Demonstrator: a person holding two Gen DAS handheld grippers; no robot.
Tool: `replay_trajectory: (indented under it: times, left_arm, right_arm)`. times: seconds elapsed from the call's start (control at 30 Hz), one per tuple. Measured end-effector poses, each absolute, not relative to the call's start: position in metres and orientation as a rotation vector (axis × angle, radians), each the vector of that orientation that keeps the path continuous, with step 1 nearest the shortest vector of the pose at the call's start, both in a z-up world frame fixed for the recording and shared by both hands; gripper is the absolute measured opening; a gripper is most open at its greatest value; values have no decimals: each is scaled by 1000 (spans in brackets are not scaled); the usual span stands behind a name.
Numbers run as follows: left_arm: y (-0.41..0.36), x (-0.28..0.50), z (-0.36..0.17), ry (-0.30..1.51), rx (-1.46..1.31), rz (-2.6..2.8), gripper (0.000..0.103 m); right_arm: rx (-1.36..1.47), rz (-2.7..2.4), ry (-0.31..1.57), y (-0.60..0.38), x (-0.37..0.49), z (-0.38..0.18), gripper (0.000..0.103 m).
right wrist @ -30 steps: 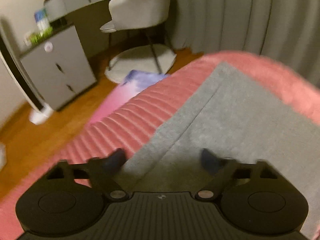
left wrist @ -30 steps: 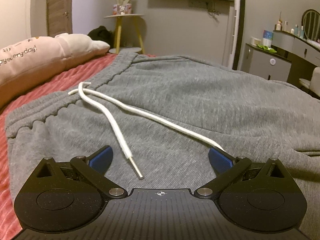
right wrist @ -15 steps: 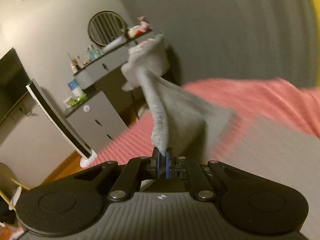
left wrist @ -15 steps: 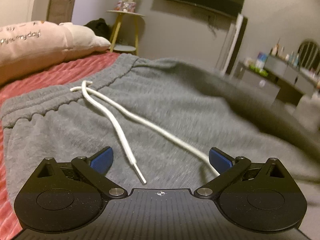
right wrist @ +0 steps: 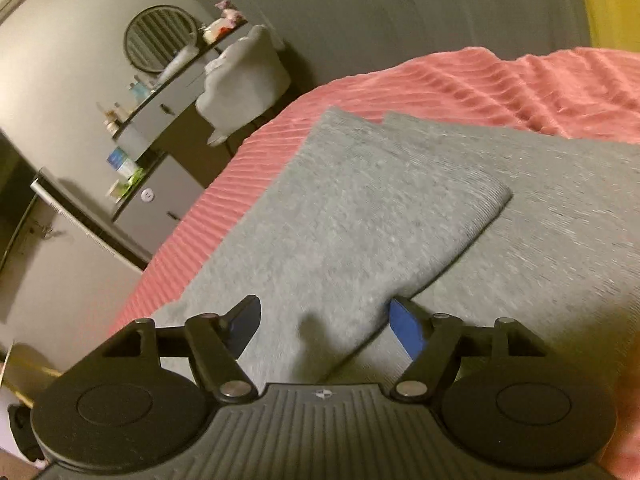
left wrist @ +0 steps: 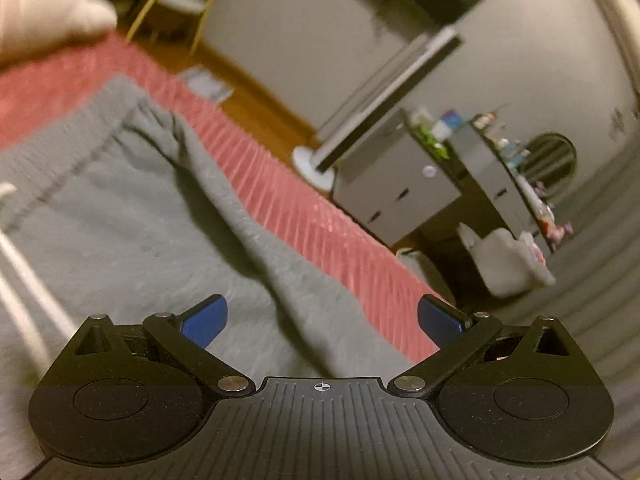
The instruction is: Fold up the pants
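Observation:
Grey sweatpants (left wrist: 120, 232) lie on a red ribbed bedspread (left wrist: 304, 208). In the left wrist view their waistband is at upper left, the white drawstring (left wrist: 16, 280) at the left edge, and a raised fold runs toward my left gripper (left wrist: 322, 318), which is open and empty just above the cloth. In the right wrist view one pant leg (right wrist: 344, 216) lies folded over the other leg (right wrist: 552, 208), its hem corner pointing right. My right gripper (right wrist: 324, 324) is open, with the folded leg's near end between its jaws.
The bed's edge drops to a wooden floor (left wrist: 248, 92). Beyond it stand a grey cabinet (left wrist: 400, 188), a dressing table with a round mirror (left wrist: 552, 160) and a light chair (right wrist: 244, 76). A pink pillow (left wrist: 44, 12) lies at the head of the bed.
My right gripper was shut on the lifted pant leg; now it is open and the leg lies folded across the other. My left gripper has swung right, off the drawstring toward the bed's edge.

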State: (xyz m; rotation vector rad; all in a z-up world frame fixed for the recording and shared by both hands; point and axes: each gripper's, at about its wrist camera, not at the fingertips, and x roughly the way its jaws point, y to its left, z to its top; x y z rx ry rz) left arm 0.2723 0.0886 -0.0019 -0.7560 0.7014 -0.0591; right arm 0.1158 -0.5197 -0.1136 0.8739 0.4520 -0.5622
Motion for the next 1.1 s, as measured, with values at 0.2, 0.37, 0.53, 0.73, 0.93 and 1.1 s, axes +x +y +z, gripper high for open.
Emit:
replay_trajectory:
  times: [0.2,0.37,0.53,0.73,0.93,1.1]
  left_arm:
    - [99,340,-43,853,-903,25,51]
    - [101,366,-63,988,-931,40,18]
    - [107,343,-26,898,-875,-10,8]
    - [114,247,72,603,-788,-189,8]
    - [120,124,37,631,-728,-177,14]
    - [122,84,-46,853,-730,29,15]
  right_arm:
    - [926,-550,431,-536,121,-120,13]
    - [1003,-527,409,-540,119,-126,23]
    - [1040,-524,446,-548,132,-118,10]
    - [931,-365,258,-547,100,-36,6]
    - [846,-335,221,-550,28,-30,7]
    - [841,-532,529,-550,12,-104,8]
